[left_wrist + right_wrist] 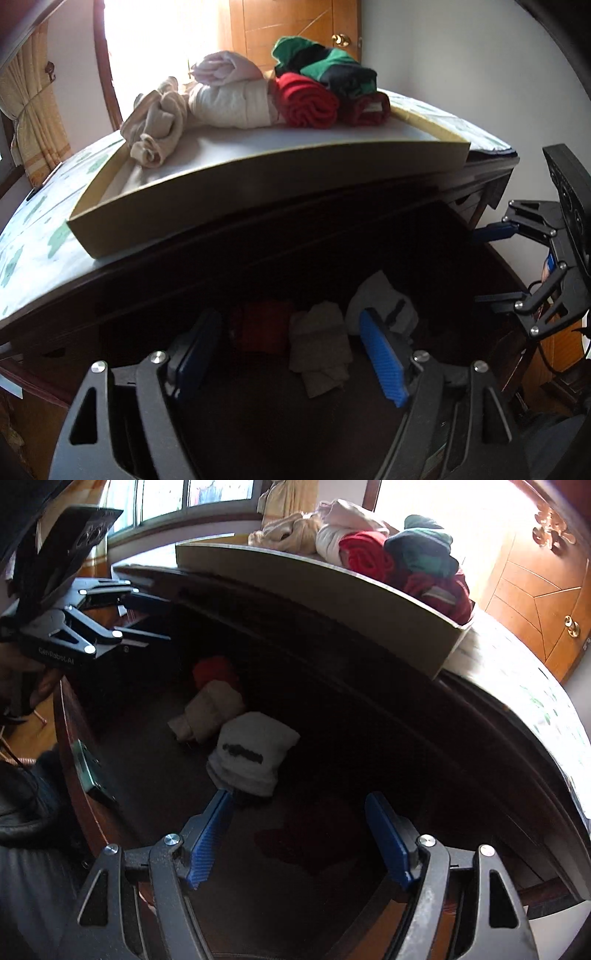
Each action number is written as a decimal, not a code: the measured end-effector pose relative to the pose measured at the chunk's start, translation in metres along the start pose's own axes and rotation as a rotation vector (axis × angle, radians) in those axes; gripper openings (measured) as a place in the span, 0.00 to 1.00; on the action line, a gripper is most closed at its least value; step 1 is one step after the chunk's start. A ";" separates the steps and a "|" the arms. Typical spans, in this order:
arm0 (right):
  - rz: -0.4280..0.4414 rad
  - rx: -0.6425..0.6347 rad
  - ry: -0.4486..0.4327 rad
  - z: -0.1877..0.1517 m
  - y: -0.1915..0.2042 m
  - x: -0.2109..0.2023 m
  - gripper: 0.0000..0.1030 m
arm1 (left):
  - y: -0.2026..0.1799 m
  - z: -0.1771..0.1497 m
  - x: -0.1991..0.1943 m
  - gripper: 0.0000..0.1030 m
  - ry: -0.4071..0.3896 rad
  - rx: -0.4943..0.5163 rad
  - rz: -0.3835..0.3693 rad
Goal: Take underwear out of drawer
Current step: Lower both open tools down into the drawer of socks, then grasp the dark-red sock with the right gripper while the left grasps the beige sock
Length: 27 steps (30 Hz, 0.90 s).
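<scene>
The dark wooden drawer (258,424) stands open with folded underwear on its floor. A red piece (262,325), a grey-beige piece (321,343) and a pale grey piece (388,299) lie side by side. My left gripper (290,354) hangs open above them, with the grey-beige piece under the gap and nothing touched. In the right wrist view the white piece with black lettering (251,753) lies just beyond my open right gripper (299,842). A dark red piece (310,842) shows dimly below its jaws. The beige piece (210,709) and the red piece (214,668) lie farther in.
On the dresser top a shallow cardboard tray (258,184) holds rolled clothes: red (306,99), green and black (325,66), cream (229,103), beige (155,125). The right gripper (482,266) shows at the drawer's right end, the left gripper (162,618) at its left. A wooden door (535,602) stands behind.
</scene>
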State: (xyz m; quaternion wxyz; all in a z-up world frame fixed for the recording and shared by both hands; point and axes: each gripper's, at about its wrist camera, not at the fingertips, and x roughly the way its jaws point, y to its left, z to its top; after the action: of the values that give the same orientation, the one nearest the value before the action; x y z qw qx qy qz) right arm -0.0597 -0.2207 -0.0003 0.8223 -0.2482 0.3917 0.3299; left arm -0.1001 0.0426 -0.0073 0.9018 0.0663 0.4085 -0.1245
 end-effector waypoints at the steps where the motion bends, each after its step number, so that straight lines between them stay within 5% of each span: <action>1: -0.006 -0.012 0.024 0.001 0.000 0.006 0.74 | 0.000 -0.001 0.003 0.76 0.016 0.006 0.001; 15: -0.026 -0.098 0.272 0.001 -0.001 0.056 0.73 | -0.012 -0.004 0.033 0.77 0.178 0.106 -0.040; 24: -0.062 -0.153 0.352 0.003 -0.001 0.080 0.73 | -0.029 -0.005 0.048 0.77 0.259 0.197 -0.061; 27: -0.069 -0.168 0.380 0.005 -0.002 0.089 0.66 | -0.033 -0.005 0.054 0.77 0.282 0.222 -0.075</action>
State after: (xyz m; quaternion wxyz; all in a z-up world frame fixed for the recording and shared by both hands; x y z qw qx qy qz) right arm -0.0136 -0.1881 -0.0691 0.7210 -0.3867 0.5020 0.2803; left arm -0.0784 0.0025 -0.0517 0.8175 0.1670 0.5169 -0.1916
